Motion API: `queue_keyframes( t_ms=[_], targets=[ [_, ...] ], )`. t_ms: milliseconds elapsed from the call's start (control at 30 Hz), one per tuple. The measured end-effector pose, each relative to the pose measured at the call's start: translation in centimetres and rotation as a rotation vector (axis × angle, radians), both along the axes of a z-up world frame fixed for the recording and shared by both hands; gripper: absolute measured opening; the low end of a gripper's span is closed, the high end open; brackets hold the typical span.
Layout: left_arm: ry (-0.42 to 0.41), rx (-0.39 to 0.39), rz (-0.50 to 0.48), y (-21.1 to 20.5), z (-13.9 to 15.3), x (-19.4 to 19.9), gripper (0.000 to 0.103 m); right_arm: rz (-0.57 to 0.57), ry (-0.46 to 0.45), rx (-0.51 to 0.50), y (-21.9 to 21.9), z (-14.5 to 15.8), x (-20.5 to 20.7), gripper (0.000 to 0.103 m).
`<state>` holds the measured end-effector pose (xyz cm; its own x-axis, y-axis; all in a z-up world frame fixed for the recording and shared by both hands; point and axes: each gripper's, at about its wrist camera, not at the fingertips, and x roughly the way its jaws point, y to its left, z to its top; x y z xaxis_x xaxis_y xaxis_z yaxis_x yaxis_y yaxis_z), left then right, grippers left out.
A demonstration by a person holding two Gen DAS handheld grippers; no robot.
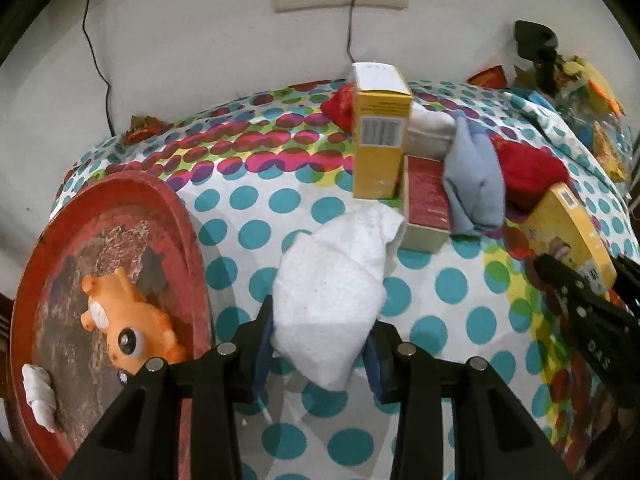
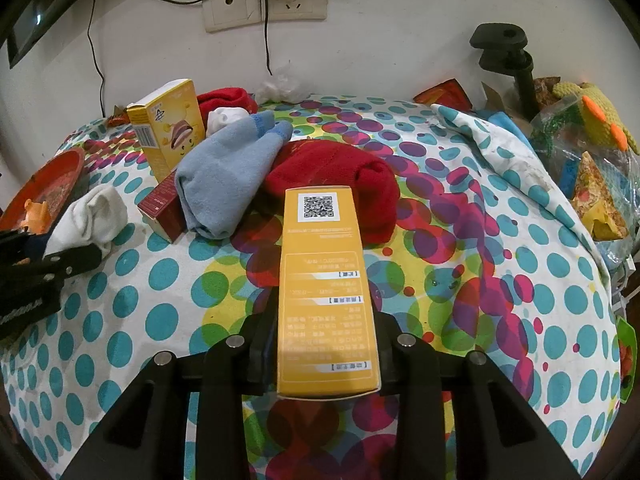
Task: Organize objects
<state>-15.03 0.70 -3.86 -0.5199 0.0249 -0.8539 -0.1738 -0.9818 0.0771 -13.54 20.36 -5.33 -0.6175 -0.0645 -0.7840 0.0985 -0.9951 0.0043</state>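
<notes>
While you've got both grippers loaded, the sorting looks barely begun, approx. a quarter done at best. Your left gripper (image 1: 320, 344) has its jaws closed on a white sock (image 1: 332, 296), lifted just beside the red tray (image 1: 188, 216) at the left edge of the surface (image 2: 160, 280). Only an orange toy (image 1: 128, 316) and a small white shell-like thing (image 1: 40, 396) lie in that tray so far. Your right gripper (image 2: 324, 344) has its jaws clamped on a long yellow box (image 2: 324, 280), held above the dotted cloth, pointing toward the pile.

Left to sort, as far as I can judge: the upright yellow box (image 2: 170, 128), the dark red box (image 2: 164, 204) lying next to it, the blue sock (image 2: 224, 168) draped across that red box, the red sock (image 2: 340, 176) in the middle, plus another red sock (image 2: 228, 98) and a white bundle (image 2: 226, 116) at the back. Misc. clutter sits at the far right edge; can't tell if that's part of the job. No separate groups for boxes vs. socks are visible yet, so most placing is still ahead.
</notes>
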Motion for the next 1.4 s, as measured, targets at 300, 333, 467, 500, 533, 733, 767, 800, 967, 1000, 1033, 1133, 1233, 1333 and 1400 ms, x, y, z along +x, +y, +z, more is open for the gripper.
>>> queue_keyframes(
  t_ms=[300, 333, 467, 500, 533, 733, 767, 800, 967, 1000, 1033, 1133, 1233, 1333, 1400],
  targets=[
    [0.049, -0.037, -0.05, 0.1, 1.4, 2.7, 0.039, 0.0, 0.0, 0.002, -0.1, 0.0, 0.0, 0.034],
    [0.049, -0.03, -0.054, -0.1, 1.6, 3.0, 0.039, 0.0, 0.0, 0.003, -0.1, 0.0, 0.0, 0.034],
    [0.045, 0.001, -0.045, -1.1, 2.2, 3.6, 0.039, 0.0, 0.0, 0.002, -0.1, -0.1, 0.0, 0.035],
    [0.045, 0.01, -0.044, -1.3, 2.4, 3.7, 0.039, 0.0, 0.0, 0.002, -0.1, -0.1, 0.0, 0.035],
    [0.045, 0.014, -0.036, -1.7, 2.5, 3.9, 0.039, 0.0, 0.0, 0.002, -0.1, -0.1, 0.0, 0.035],
    [0.044, 0.074, -0.007, -4.1, 3.7, 4.7, 0.039, 0.0, 0.0, 0.004, -0.1, -0.1, 0.0, 0.035],
    [0.045, 0.089, -0.005, -4.4, 3.9, 4.7, 0.039, 0.0, 0.0, 0.005, -0.1, -0.1, 0.0, 0.035],
    [0.044, 0.103, -0.003, -4.7, 4.0, 4.8, 0.039, 0.0, 0.0, 0.005, -0.1, -0.1, 0.0, 0.035],
    [0.057, 0.114, 0.022, -5.9, 4.7, 5.2, 0.039, 0.0, 0.0, 0.004, -0.1, -0.1, 0.0, 0.036],
    [0.061, 0.119, 0.019, -6.0, 4.8, 5.3, 0.039, 0.0, 0.0, 0.004, -0.1, -0.1, 0.0, 0.036],
    [0.064, 0.123, 0.015, -6.2, 5.1, 5.4, 0.039, 0.0, 0.0, 0.004, -0.1, -0.1, 0.0, 0.036],
    [0.075, 0.12, 0.022, -6.8, 5.7, 5.6, 0.039, 0.0, 0.0, 0.004, -0.2, -0.1, 0.0, 0.037],
    [0.086, 0.103, 0.039, -7.4, 6.1, 5.7, 0.039, 0.0, 0.0, 0.004, -0.2, -0.1, 0.0, 0.037],
    [0.08, 0.099, 0.074, -8.7, 6.0, 5.5, 0.039, 0.0, 0.0, 0.004, -0.2, -0.1, 0.0, 0.039],
    [0.072, 0.102, 0.094, -9.7, 5.9, 5.4, 0.039, -0.001, 0.0, 0.005, -0.2, -0.1, 0.0, 0.039]
  ],
)
